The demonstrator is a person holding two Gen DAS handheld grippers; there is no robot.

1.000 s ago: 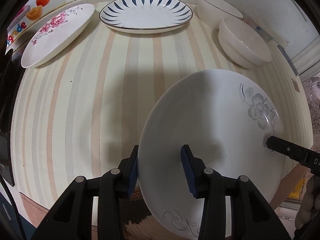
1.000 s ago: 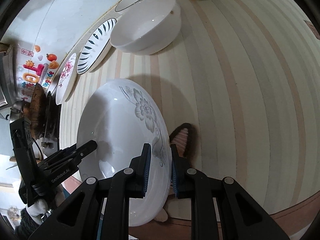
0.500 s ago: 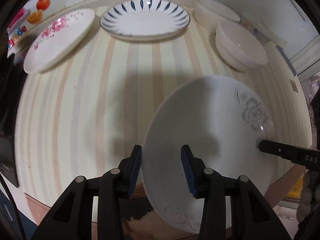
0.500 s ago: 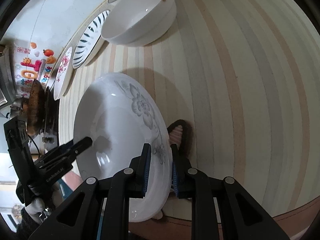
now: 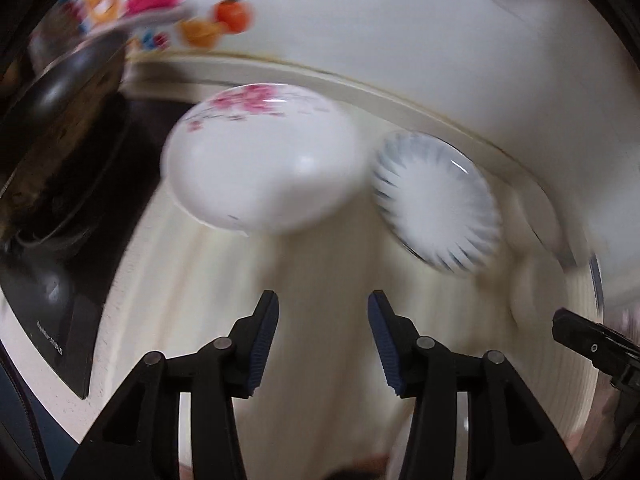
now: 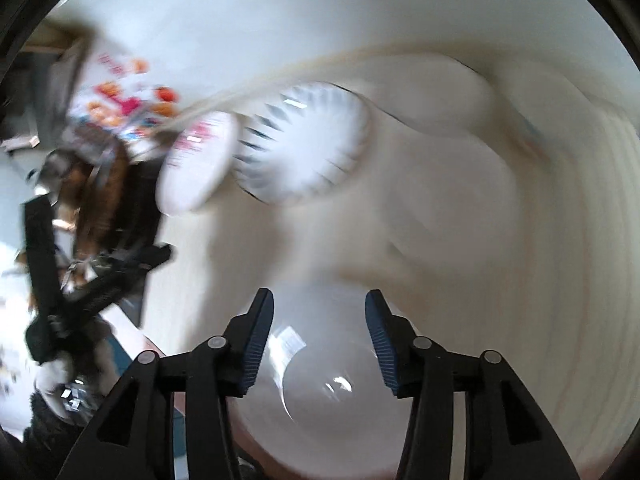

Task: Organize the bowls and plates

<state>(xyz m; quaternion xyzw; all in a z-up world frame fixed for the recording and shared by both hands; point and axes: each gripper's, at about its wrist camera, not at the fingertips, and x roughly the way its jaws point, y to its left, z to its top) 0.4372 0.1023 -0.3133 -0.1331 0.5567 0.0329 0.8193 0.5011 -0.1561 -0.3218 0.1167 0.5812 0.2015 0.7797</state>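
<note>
Both views are motion-blurred. My left gripper [image 5: 323, 332] is open and empty above the striped table [image 5: 320, 280]. Ahead of it lie the pink-flowered plate [image 5: 260, 168] and, to its right, the blue-rayed plate [image 5: 436, 208]. My right gripper [image 6: 319, 332] is open and empty. The grey-flowered white plate [image 6: 320, 380] lies on the table below its fingers, near the front edge. In the right wrist view the blue-rayed plate [image 6: 300, 144] and the pink-flowered plate [image 6: 196, 168] lie at the back, and the left gripper [image 6: 100, 280] shows at the left.
Blurred white bowls [image 6: 440, 96] stand at the back right of the table. A dark stove and pan [image 5: 60, 152] are at the left. A wall with colourful stickers [image 5: 160, 4] runs behind the table. The right gripper's tip [image 5: 592, 340] shows at the right edge.
My right gripper has let go of the grey-flowered plate and opened; the plate now lies on the table. Both grippers have swung toward the back plates. My left gripper stays open.
</note>
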